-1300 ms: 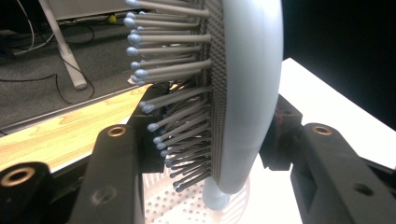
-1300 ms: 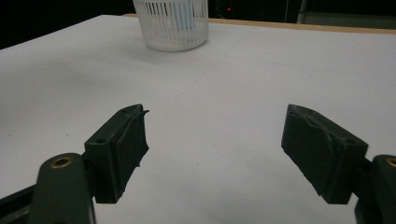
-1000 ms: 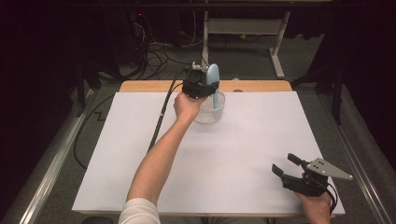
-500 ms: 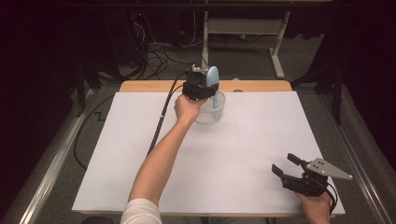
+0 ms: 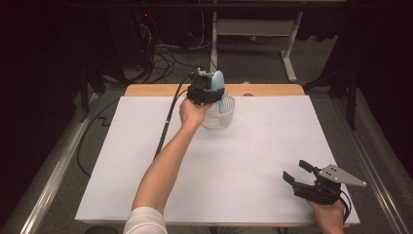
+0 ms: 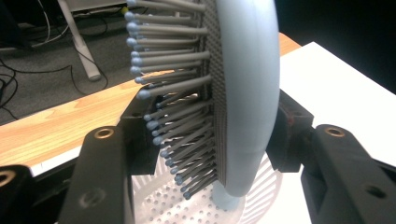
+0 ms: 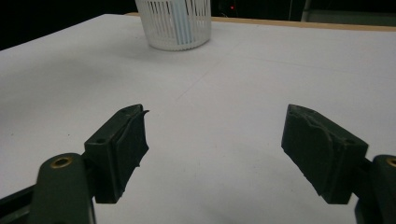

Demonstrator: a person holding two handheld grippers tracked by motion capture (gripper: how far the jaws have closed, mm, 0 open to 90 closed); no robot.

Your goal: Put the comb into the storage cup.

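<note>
Meanwhile, little had shifted over the last second: the left gripper (image 5: pixel 210 90) stayed clamped on the pale blue plastic hairbrush (image 6: pixel 243 93), handle down inside the white slotted basket (image 5: pixel 218 113) at twelve o'clock; release seemed next. The right gripper (image 5: pixel 298 173) rested spread at five o'clock.

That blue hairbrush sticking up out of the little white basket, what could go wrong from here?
The left gripper is shut on the hairbrush, whose handle end sits inside the light basket. Tilting or lifting the brush sideways might tip or drag the basket, since nothing holds it down. The jaws press on bristles on one side, so the grip could slip. The right gripper rests open, far off, too distant to steady anything quickly.
</note>
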